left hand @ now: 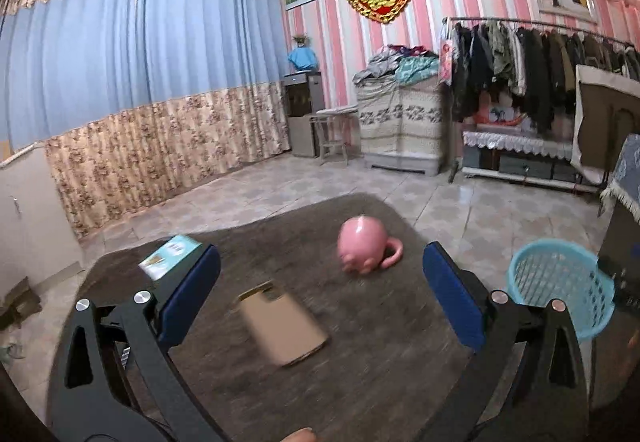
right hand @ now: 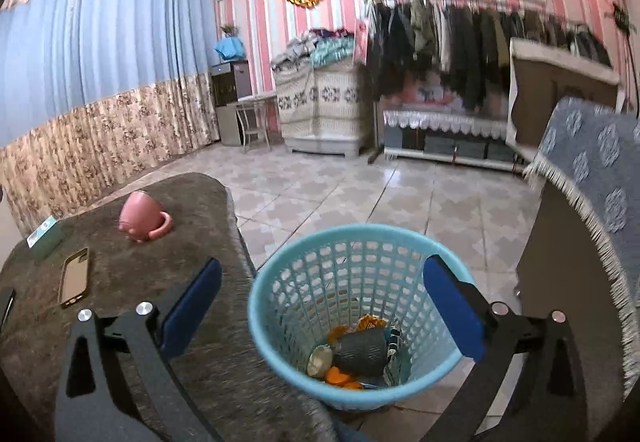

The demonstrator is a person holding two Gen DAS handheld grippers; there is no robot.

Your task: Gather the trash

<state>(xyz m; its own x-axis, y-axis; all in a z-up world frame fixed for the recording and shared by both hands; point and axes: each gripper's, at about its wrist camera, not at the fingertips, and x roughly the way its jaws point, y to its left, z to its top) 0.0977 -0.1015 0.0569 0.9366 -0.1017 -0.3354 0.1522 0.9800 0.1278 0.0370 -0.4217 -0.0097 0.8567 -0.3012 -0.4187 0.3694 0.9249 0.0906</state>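
Blue-padded and spread wide with nothing between its pads, the left gripper (left hand: 320, 294) hangs over the brown table (left hand: 380, 362). A tan phone case (left hand: 284, 326) lies at its 9 o'clock and an overturned pink mug (left hand: 364, 248) at 12. The right gripper (right hand: 322, 304), equally wide apart and empty, hovers above the light-blue basket (right hand: 352, 242) on the tiled floor, where the trash (right hand: 356, 356) lies at the bottom, toward 6 o'clock.

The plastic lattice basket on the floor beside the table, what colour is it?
Light blue. The plastic lattice basket shows best in the right wrist view, with trash at its bottom.
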